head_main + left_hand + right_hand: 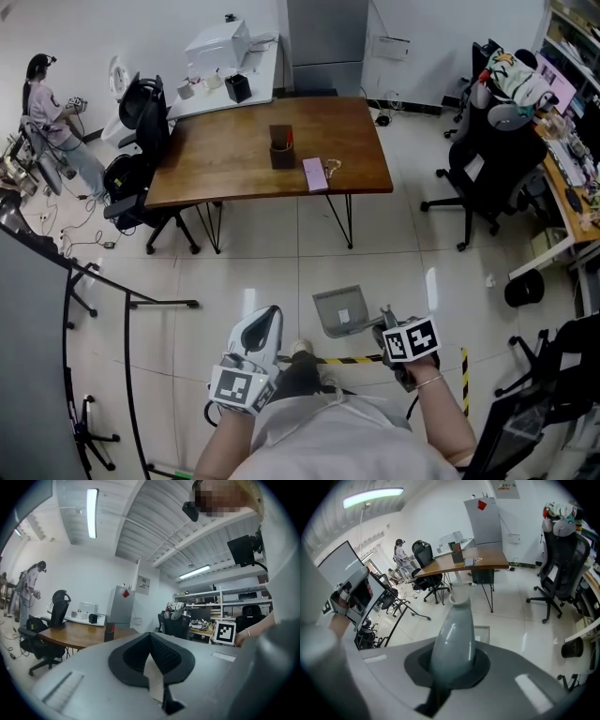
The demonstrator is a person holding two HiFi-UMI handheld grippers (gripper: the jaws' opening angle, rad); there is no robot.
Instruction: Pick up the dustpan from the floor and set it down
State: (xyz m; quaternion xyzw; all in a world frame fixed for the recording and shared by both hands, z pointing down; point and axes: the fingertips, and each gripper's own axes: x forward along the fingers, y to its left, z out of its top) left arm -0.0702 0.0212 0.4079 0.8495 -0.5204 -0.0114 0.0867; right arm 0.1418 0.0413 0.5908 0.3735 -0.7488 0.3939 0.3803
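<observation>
The grey dustpan (339, 310) is low at the tiled floor just in front of the person's feet; I cannot tell whether it touches the tiles. Its handle (454, 639) runs out between the jaws of my right gripper (387, 320), which is shut on it and points steeply down. In the right gripper view the pan (483, 633) shows beyond the handle. My left gripper (265, 320) is held level at the left, apart from the dustpan. Its fingertips (150, 635) meet with nothing between them.
A wooden table (234, 169) with a dark box (281, 147) and a pink book (315, 174) stands ahead. Black office chairs (487, 159) are right and left. Yellow-black tape (361, 359) marks the floor. A black rack (94, 309) stands left; a person (47, 112) is far left.
</observation>
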